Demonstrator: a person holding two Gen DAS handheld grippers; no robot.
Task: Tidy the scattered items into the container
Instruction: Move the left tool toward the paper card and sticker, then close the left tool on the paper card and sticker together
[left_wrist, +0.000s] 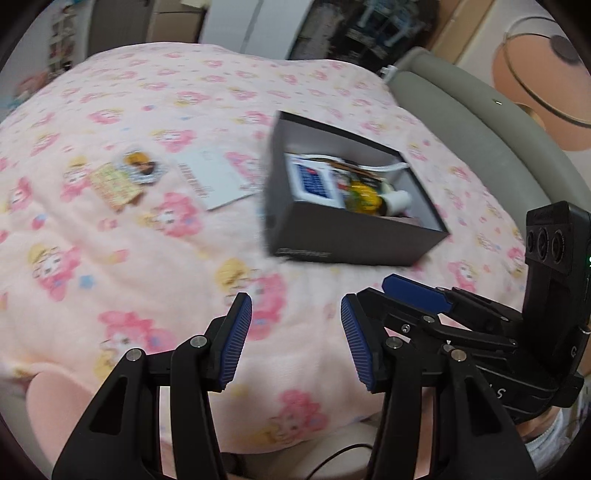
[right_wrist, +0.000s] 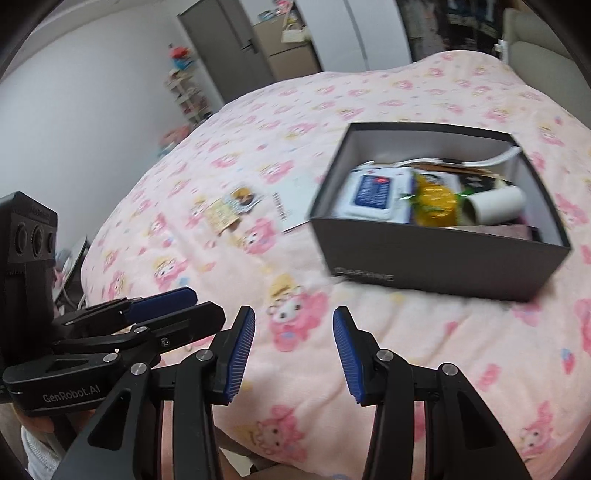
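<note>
Both the left hand-held gripper (left_wrist: 295, 339) and the right hand-held gripper (right_wrist: 293, 354) hover over the bed (left_wrist: 110, 258) with jaws spread wide and nothing between them. The dark box (right_wrist: 443, 258) sits on the pink blanket, holding a wipes pack (right_wrist: 376, 195), a yellow packet (right_wrist: 436, 206) and a white roll (right_wrist: 495, 203). Left of the box lie a white card (left_wrist: 218, 177), just beside it, and two small stickers (left_wrist: 125, 177) farther off.
</note>
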